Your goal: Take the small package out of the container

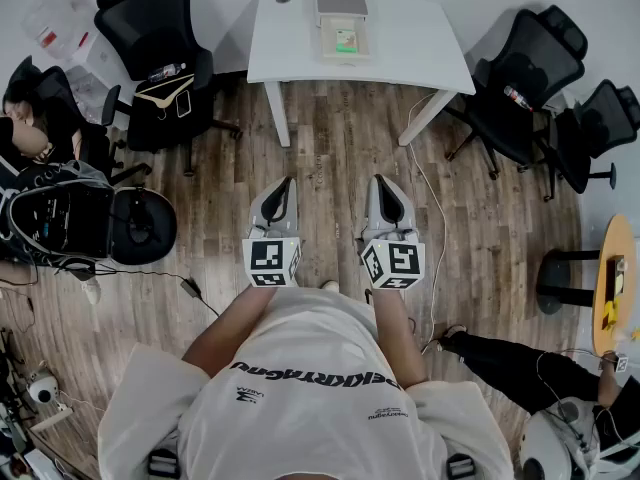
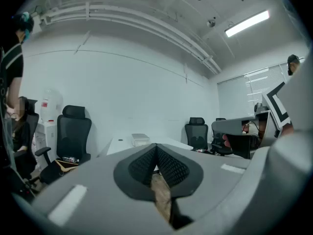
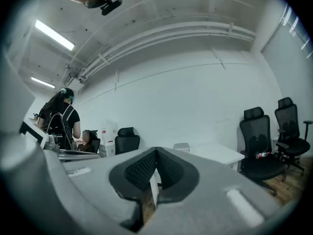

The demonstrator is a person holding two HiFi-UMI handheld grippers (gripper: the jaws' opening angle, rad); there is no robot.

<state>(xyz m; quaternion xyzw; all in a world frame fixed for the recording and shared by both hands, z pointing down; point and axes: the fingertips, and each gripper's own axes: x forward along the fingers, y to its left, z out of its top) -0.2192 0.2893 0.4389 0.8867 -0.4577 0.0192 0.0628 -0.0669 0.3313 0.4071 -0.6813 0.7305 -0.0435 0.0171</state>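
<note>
Plainly, the task has not started; this is the approach step. In the head view the person stands on the wooden floor [image 1: 330,138], well apart from the white bench [image 1: 420,53]. The left gripper [image 1: 283,190] and right gripper [image 1: 385,190] are held side by side, level, both aimed at the bench. The container [image 1: 326,38] sits near the far middle of the bench top, with what looks like a grey lid lying just behind it. The small package [image 1: 346,40], showing green, lies inside the container, untouched.

In the left gripper view the jaws are pressed together with nothing between them; only the floor shows through below. The container [image 2: 140,139] appears as a small pale box on the bench, straight ahead and far off.

In the right gripper view the jaws also meet at the tips, empty. The container [image 3: 182,147] shows just right of the jaw line, with an office chair [image 3: 257,146] beyond the bench's end.

By my judgement, the next move calls for stepping up to the bench, parting the jaws of one gripper, and lowering it into the container over the package. The other gripper may need to steady the container, which looks light.
</note>
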